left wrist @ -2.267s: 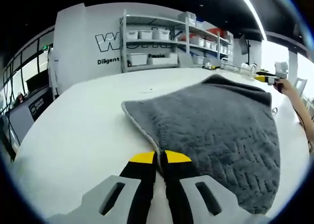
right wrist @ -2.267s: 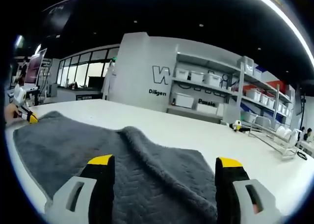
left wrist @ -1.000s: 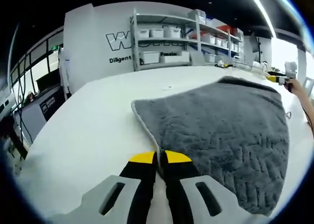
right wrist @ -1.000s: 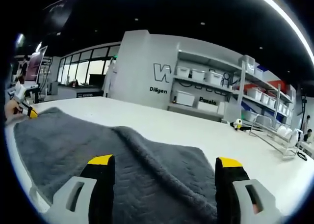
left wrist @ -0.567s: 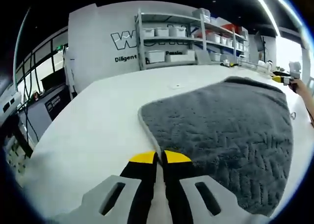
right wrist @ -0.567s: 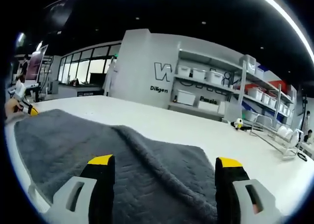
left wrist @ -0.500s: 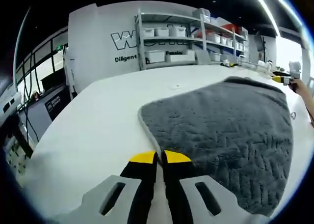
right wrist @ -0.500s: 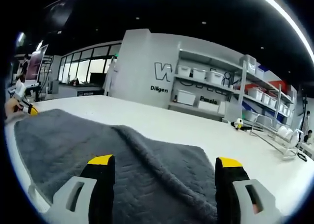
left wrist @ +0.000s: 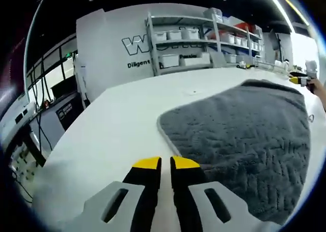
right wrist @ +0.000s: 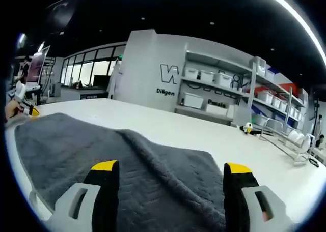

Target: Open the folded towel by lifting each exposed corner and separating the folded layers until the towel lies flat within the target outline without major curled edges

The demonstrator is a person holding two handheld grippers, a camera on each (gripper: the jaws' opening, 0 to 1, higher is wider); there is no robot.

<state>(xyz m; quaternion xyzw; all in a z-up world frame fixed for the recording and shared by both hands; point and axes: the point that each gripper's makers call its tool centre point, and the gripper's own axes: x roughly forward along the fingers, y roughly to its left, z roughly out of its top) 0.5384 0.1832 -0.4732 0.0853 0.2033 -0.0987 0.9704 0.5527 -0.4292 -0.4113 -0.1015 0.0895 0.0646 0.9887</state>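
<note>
Left gripper view: left tongs point(left wrist: 166, 164) low over the white table point(left wrist: 117, 135), yellow tips drawn almost together with only a thin slit between them. Nothing seen pinched there; the tips sit just off the near edge of the grey towel point(left wrist: 244, 130), apart from it as far as I can tell. Towel spreads to the right and away, one layer by the look of it, near corner rounded and lying down on the table. Far side, the right tongs point(left wrist: 295, 80) show as a small yellow tip beside a hand point(left wrist: 317, 84) at the towel's far corner. Shelving with bins point(left wrist: 204, 36) along the back wall.

Right gripper view: right tongs point(right wrist: 171, 167) spread wide, towel point(right wrist: 61, 145) lying between and under the tips, not gripped. A soft ridge runs across the cloth from the middle towards the lower right, a raised fold or wrinkle. Left tongs point(right wrist: 31, 111) small at the far left corner. A rack point(right wrist: 285, 135) stands further along the table.

Progress, as a judgement: unfolding looks largely done, towel open and mostly flat. Left to do: smooth that ridge and check the edges. No target outline can be made out, so placement cannot be confirmed.
</note>
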